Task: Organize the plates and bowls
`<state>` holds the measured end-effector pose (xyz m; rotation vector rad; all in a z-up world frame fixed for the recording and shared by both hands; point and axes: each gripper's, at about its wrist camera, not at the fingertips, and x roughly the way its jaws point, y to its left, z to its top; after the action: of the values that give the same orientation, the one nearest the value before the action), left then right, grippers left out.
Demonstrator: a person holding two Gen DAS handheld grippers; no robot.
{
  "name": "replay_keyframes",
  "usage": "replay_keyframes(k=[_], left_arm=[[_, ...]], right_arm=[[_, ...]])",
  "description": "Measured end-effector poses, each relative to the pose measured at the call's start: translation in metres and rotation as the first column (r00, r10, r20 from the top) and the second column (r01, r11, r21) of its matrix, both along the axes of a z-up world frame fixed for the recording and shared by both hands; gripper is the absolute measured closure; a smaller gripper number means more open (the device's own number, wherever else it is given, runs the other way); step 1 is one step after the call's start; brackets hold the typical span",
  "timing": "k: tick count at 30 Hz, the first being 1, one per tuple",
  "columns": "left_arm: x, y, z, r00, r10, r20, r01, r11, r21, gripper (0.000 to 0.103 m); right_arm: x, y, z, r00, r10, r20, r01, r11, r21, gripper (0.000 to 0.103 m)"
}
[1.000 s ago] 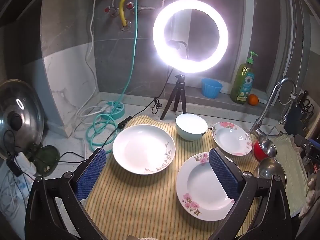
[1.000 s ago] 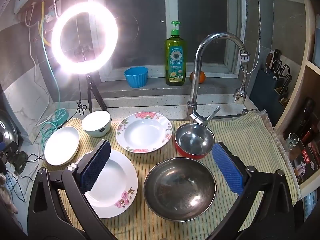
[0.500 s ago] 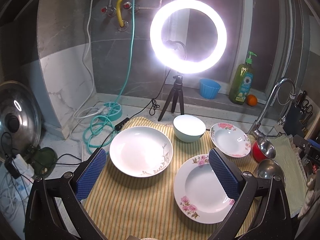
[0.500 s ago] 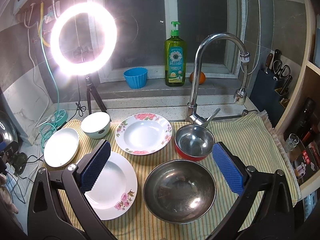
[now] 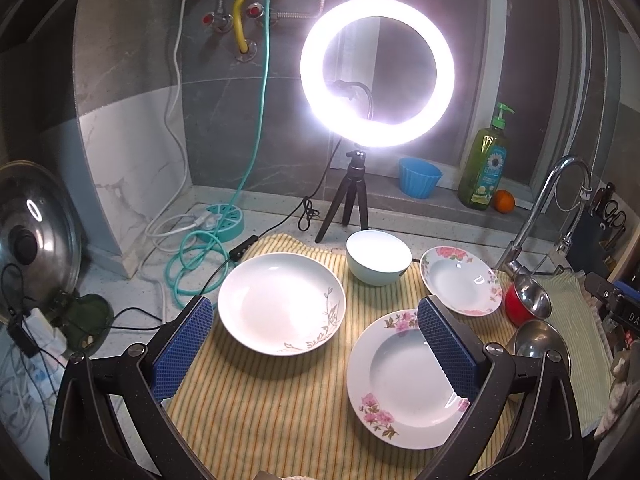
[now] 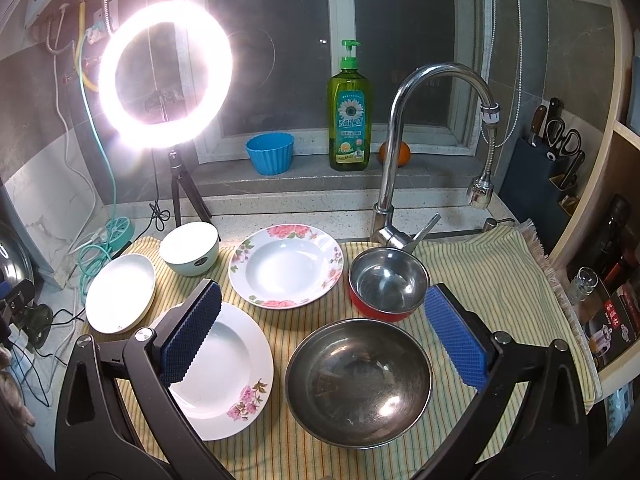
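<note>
Nearest to the cameras, both claws: left claw (image 5: 314, 308) spread wide and empty, right claw (image 6: 322, 292) also spread wide, gripping nothing. Hovering above the striped cloth (image 5: 260, 400) on the table, not touching any dish.

Just under the right claw: big steel bowl (image 6: 358, 382), and beside it, to the left, near floral plate (image 6: 224, 368), partly behind the left pad. A little further: red steel bowl (image 6: 388, 282), just beside the big one, and far floral plate (image 6: 286, 266) to its left. Under the left claw: white plate with a twig pattern (image 5: 280, 302), apart from the others. Behind it, pale green bowl (image 5: 378, 258). At the back: ring light (image 5: 378, 72) on its tripod, soap bottle (image 6: 350, 120) on the sill, faucet (image 6: 424, 128).

Probably still the very start of the task: nothing stacked yet, all six dishes lying single on the cloth. Seems to be a step of choosing and approaching. Next move likely to need a descent of one claw over a rim, one pad inside and one outside, then a firm pinch. Care needed with thin, smooth porcelain rims, easy to slip. Reasonable to nest the red bowl into the big steel one, and to lay one floral plate on the other.

Compared with one second ago: almost no difference. Same wide opening of both claws, same places of all dishes, only a very small drift of the views.
</note>
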<state>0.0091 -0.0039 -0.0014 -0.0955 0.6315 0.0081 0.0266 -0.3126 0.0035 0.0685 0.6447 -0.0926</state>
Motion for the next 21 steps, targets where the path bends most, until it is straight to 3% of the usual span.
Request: replay_keyframes(k=[21], left_arm=[[0.0023, 0.0009, 0.0009, 1.000, -0.002, 0.000, 0.002, 1.000, -0.003, 0.001]], right_arm=[[0.0024, 0.0001, -0.0003, 1.000, -0.001, -0.001, 0.001, 1.000, -0.008, 0.000]])
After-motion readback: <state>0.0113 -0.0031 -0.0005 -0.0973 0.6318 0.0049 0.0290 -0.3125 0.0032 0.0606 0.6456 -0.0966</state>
